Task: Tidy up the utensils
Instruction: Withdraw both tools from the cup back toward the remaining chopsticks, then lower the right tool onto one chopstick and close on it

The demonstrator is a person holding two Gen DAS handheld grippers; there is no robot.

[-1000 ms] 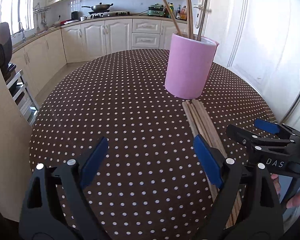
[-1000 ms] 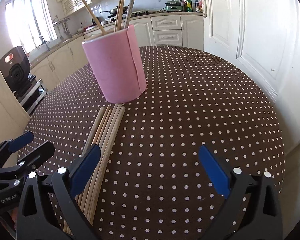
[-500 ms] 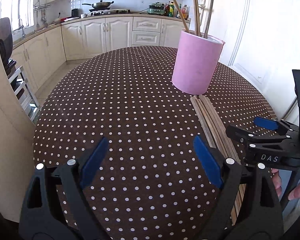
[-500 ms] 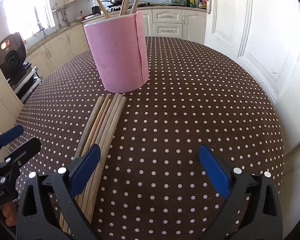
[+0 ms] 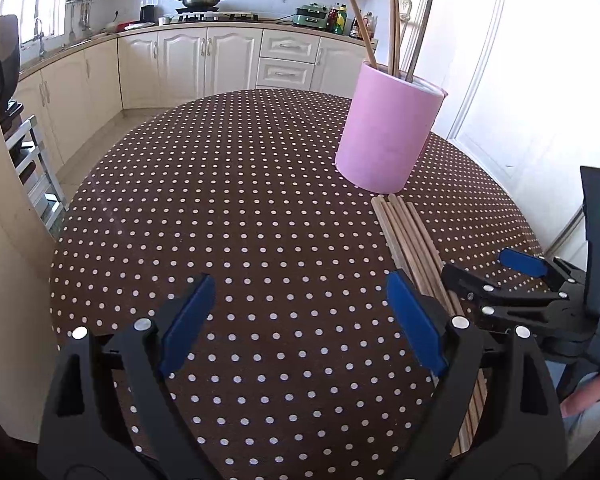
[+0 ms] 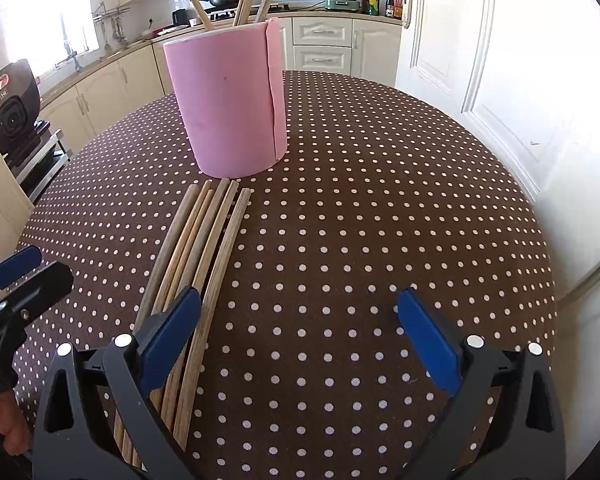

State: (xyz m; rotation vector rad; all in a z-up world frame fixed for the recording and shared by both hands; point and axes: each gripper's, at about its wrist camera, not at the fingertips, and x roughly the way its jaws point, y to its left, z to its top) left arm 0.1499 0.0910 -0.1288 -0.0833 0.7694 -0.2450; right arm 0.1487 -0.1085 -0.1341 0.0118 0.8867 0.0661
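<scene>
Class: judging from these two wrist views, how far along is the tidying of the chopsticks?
Done: a few chopsticks stand in the pink holder. In hand: nothing; left gripper and right gripper are both open. Left: the bundle of chopsticks lying on the table.

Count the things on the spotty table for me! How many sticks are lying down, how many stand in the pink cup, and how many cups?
Chopsticks lying on the table: 5
Chopsticks standing in the cup: 4
Pink cup: 1
Total: 10
</scene>
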